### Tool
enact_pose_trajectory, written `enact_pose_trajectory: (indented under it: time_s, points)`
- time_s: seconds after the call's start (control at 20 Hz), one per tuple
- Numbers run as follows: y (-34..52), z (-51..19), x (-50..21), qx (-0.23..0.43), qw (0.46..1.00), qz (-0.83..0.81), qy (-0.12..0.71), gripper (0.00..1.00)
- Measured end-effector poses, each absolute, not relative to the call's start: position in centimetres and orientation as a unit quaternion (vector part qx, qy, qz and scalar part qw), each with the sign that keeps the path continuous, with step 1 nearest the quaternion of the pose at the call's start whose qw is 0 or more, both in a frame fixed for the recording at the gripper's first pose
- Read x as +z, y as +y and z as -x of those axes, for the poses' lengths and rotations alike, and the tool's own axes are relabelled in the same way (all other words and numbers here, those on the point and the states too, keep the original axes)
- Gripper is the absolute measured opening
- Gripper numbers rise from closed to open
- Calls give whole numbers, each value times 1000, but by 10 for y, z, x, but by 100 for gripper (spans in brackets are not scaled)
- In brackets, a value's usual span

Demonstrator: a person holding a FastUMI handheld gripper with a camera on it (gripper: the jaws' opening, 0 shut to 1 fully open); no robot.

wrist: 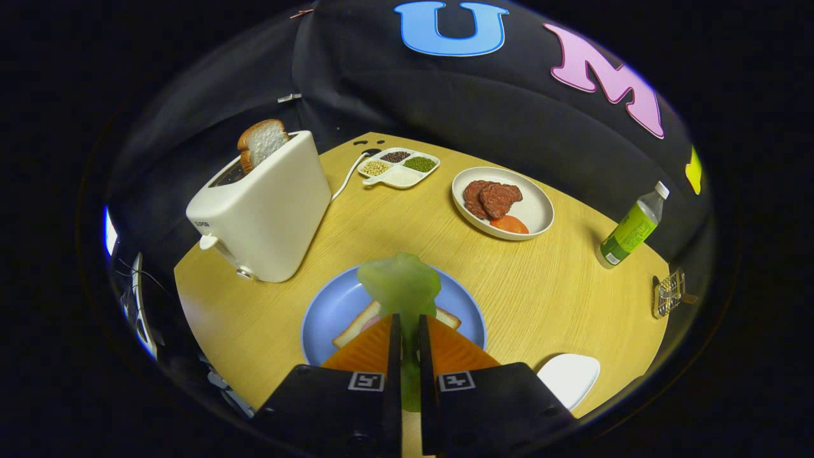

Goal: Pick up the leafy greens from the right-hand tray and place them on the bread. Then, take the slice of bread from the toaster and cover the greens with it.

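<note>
While tongs (409,331) clamp greens (399,286), bread (356,324) lies mostly hidden.

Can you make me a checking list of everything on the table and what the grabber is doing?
Surface: round wooden table, nothing spilled.
Job's things: leafy greens pinched in the gripper over the bread on the blue plate; bread slice sticking out of the white toaster.
Clutter: plate of meat and tomato, divided dish of beans, green bottle, white dish, small wire rack.
Grippers: fingers shut on the greens.
Cables: white toaster cord running to the table's far edge.
Surroundings: black cloth wall.
</note>
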State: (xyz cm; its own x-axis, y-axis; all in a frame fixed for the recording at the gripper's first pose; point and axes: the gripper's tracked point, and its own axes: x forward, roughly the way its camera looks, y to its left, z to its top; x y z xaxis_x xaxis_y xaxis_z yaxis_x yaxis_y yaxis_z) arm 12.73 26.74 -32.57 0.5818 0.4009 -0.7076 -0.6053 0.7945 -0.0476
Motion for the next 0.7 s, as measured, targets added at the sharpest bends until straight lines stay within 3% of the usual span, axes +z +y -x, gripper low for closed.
enact_pose_trajectory:
  time_s: [0.2,0.55,0.7]
  points:
    - [275,-125,-336,286,873,143,367,30]
    - [285,-112,-348,298,863,147,381,75]
    - [285,-108,-347,298,863,139,384,82]
